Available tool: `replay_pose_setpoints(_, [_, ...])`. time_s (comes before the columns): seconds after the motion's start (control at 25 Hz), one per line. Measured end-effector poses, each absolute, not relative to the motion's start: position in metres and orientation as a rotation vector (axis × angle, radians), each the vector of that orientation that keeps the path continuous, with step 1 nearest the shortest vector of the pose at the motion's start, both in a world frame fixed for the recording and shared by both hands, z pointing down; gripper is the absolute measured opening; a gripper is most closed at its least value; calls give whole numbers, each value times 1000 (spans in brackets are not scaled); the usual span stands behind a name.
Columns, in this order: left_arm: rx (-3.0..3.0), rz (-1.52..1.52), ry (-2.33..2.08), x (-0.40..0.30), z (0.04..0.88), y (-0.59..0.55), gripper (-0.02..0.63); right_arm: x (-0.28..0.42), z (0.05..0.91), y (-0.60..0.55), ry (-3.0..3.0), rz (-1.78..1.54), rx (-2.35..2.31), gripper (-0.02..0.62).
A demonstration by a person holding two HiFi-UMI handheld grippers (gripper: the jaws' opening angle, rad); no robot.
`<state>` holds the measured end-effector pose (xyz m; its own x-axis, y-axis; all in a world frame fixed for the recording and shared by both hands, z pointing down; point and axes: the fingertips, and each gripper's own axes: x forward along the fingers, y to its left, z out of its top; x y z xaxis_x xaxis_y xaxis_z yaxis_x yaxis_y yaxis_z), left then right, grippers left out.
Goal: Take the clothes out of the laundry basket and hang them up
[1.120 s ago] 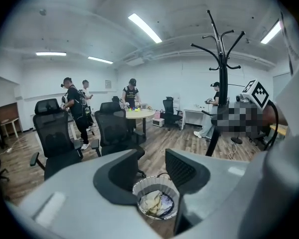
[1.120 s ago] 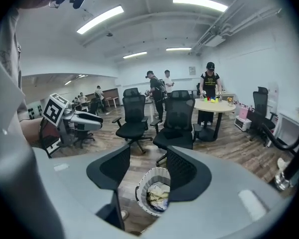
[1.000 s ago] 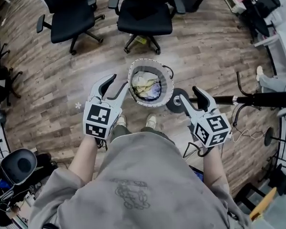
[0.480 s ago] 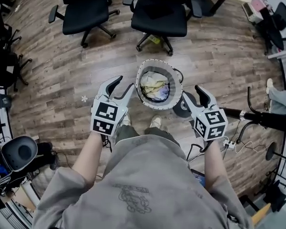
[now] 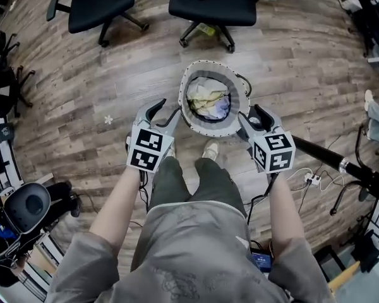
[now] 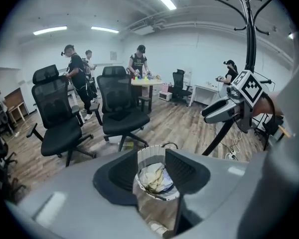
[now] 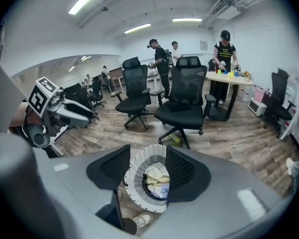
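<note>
"Clothes, where are they?"

"The clothes (image 5: pixel 207 101) lie in a crumpled heap, pale yellow and white with a bit of blue, at the bottom of the laundry basket (image 5: pixel 205 128). The basket stands upright on the wooden floor (image 5: pixel 82 93), just ahead of the person's shoes (image 5: pixel 210 149)."

"And the claws?"

"The left gripper (image 5: pixel 166 110) is at the basket's left rim and the right gripper (image 5: pixel 252 115) at its right rim. Both point down and forward. I can't tell whether a tip touches the rim."

"Holding anything?"

"No. Each gripper's own view shows its jaws moderately apart and nothing clamped. The basket and clothes show through the gap, farther off."

"What's around?"

"Two black office chairs (image 5: pixel 211 2) stand beyond the basket, well apart from it. A black pole (image 5: pixel 341 164) slants across the floor on the right, past the right gripper. In the right gripper view, people (image 7: pixel 224 59) stand at a table behind the chairs."
</note>
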<state>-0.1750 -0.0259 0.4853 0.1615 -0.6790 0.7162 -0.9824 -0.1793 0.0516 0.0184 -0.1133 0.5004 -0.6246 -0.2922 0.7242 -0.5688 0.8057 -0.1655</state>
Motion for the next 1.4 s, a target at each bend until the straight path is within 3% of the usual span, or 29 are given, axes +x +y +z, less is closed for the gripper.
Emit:
replay_pose_setpoints(0.56, [1869,749,-1464,-172,679,-71,173,15,691,-121,-2105,471,519,244])
replay_pose_setpoints(0.88, [1918,820,-1280,-127,783,-80,173,20,800,-126,-1998,509,509,250])
replay_pose_setpoints(1.08, [1912,832,-1219,-105,846,-88,173,17,864,-120,-1984,805,580,246])
replay_pose_setpoints(1.4, [1981,927,-1099,-70,898,-119,167,21,963,-119,-1905,759,585,242])
